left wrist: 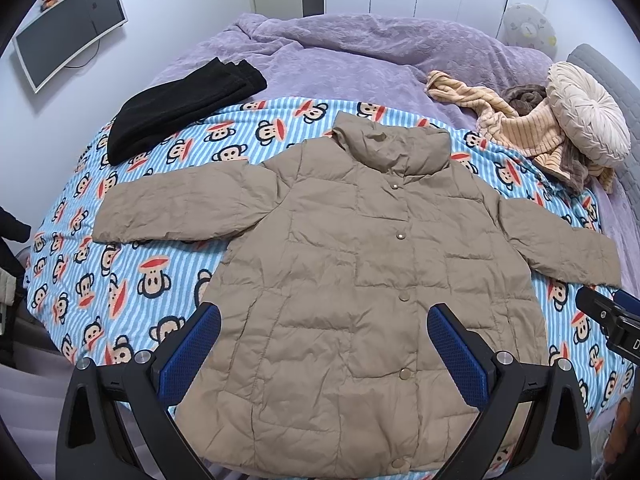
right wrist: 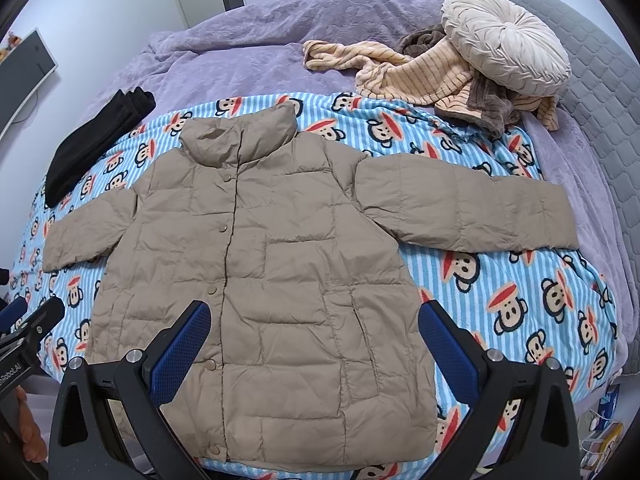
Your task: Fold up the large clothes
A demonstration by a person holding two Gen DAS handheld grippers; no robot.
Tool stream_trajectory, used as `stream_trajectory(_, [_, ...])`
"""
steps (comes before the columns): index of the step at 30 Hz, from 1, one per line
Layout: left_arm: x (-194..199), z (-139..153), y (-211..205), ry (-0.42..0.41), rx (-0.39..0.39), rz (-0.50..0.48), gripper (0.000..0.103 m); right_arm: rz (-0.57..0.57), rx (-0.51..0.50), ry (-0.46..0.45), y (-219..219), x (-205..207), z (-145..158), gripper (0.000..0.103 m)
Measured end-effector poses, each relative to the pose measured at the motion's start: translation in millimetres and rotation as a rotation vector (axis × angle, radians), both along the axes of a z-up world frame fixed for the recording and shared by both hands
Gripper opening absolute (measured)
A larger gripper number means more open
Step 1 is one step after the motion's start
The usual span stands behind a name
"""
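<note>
Left wrist view: the left hand-held gripper (left wrist: pixel 324 344) hangs above the lower part of a tan puffer jacket (left wrist: pixel 352 264), its two blue-padded fingers (left wrist: pixel 192 352) spread wide with nothing between them but the jacket's quilted front lying below. The jacket is spread flat, front up and snapped closed, on a blue striped monkey-print blanket (left wrist: pixel 120 272) that covers the near part of a bed (left wrist: pixel 360 52). Both sleeves stretch out to the sides, the collar points toward the far end of the bed, and the hem lies near the bed's close edge. A folded black garment (left wrist: pixel 176 108) sits at the blanket's far left corner, apart from the jacket. At the far right, a heap of striped beige clothes (left wrist: pixel 528 128) lies under a round pleated cushion (left wrist: pixel 588 112). A monitor (left wrist: pixel 68 28) hangs on the wall to the left. The tip of the right hand-held gripper shows at the right edge, beside the jacket's sleeve end.

From the right wrist view, the right hand-held gripper (right wrist: pixel 314 344) is likewise wide open and empty, held over the jacket's (right wrist: pixel 256 264) lower right side; one finger (right wrist: pixel 448 352) is over the blanket (right wrist: pixel 500 280) just beside the jacket's edge. The left hand-held gripper shows at this view's left edge.
</note>
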State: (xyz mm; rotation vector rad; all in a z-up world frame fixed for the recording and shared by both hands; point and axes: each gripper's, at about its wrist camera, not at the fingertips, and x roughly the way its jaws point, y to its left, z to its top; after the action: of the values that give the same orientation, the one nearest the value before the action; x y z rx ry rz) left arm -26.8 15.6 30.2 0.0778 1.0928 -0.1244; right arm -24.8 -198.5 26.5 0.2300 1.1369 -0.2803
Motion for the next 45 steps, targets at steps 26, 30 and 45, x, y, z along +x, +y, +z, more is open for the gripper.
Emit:
stream_trajectory(26, [-3.5,-7.2,-2.7,0.014,0.016,0.000,0.103,-0.005,0.004,0.002,0.8,-0.5,-4.3,0.103])
stream_trajectory(30, [-3.5,-8.6,-2.9,0.016,0.016,-0.002,0.103,-0.004,0.004,0.002,-2.6,-0.4,-6.1,0.103])
stream_trajectory(45, [1.0,-11.2,-12.0,0.025,0.018,-0.004,0.103,-0.002,0.005,0.003,-0.3,3.2,-5.6,0.103])
